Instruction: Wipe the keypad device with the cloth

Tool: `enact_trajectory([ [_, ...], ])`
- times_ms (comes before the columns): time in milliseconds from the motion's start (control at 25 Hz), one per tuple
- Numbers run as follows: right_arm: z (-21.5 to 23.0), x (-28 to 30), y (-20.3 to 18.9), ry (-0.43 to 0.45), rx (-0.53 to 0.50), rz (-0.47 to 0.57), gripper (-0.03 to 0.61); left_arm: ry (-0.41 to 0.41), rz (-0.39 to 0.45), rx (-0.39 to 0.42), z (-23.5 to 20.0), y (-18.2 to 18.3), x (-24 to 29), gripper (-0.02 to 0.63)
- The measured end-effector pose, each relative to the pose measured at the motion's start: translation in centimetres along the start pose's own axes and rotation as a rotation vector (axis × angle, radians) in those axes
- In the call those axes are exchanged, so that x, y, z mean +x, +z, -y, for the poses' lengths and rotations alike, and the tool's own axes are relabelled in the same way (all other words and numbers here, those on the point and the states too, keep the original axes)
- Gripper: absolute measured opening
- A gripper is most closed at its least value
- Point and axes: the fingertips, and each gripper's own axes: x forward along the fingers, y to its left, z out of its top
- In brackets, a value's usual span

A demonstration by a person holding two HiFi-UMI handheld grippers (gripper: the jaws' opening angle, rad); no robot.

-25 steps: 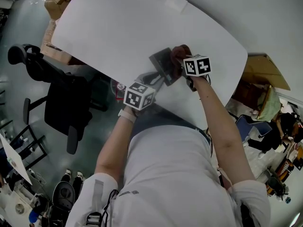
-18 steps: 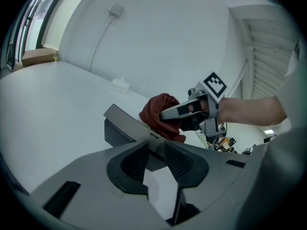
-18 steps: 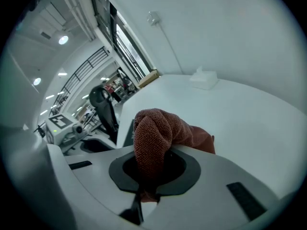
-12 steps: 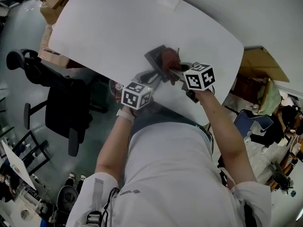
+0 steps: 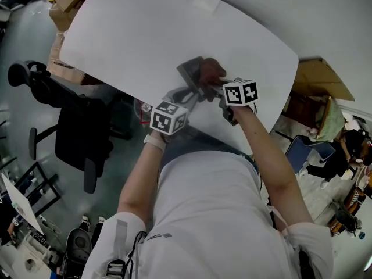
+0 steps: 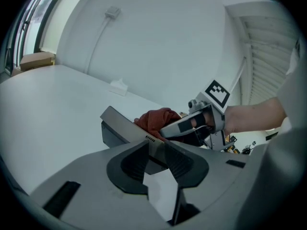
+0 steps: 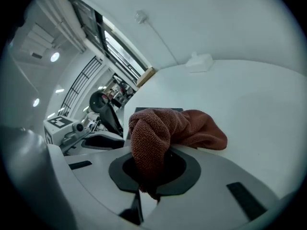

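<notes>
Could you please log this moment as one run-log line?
left gripper: shut on keypad device | right gripper: shut on cloth | cloth lies on keypad device

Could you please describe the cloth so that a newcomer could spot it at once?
On the big white table, find the dark keypad device near the edge by the person. The cloth lies bunched on it, pinched in the right claw; it is the only rust-red, soft thing among grey, hard ones.
</notes>
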Motion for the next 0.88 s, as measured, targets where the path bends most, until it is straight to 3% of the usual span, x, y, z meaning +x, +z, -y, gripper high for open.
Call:
enact_trajectory([
  [120,0.8,-0.1,0.6,0.024,0.112,0.062,0.041,0.003,0.003,-0.003,-0.2,0.1,0.0,0.106],
  [240,1.7,-0.2,0.9,0.081,0.290,0.149,0.041,0.009,0.005,-0.006,-0.4,0.1,0.0,0.106],
  [320,3.1,-0.5,0.8,0.076,0.404,0.204,0.041,0.009,0.004,-0.003,-0.4,0.1,0.0,0.106],
  [400,4.4,-0.6,0.4,0.045,0.453,0.234,0.041,0.010,0.003,-0.003,-0.4,0.1,0.0,0.106],
  [720,7.2,-0.8,-0.2,-0.098,0.381,0.216,0.041,0.010,0.002,-0.007,-0.3,0.2,0.0,0.106],
  [880,7.3,-1.4,0.3,-0.194,0.267,0.204,0.041,0.011,0.001,-0.004,-0.3,0.2,0.0,0.106],
])
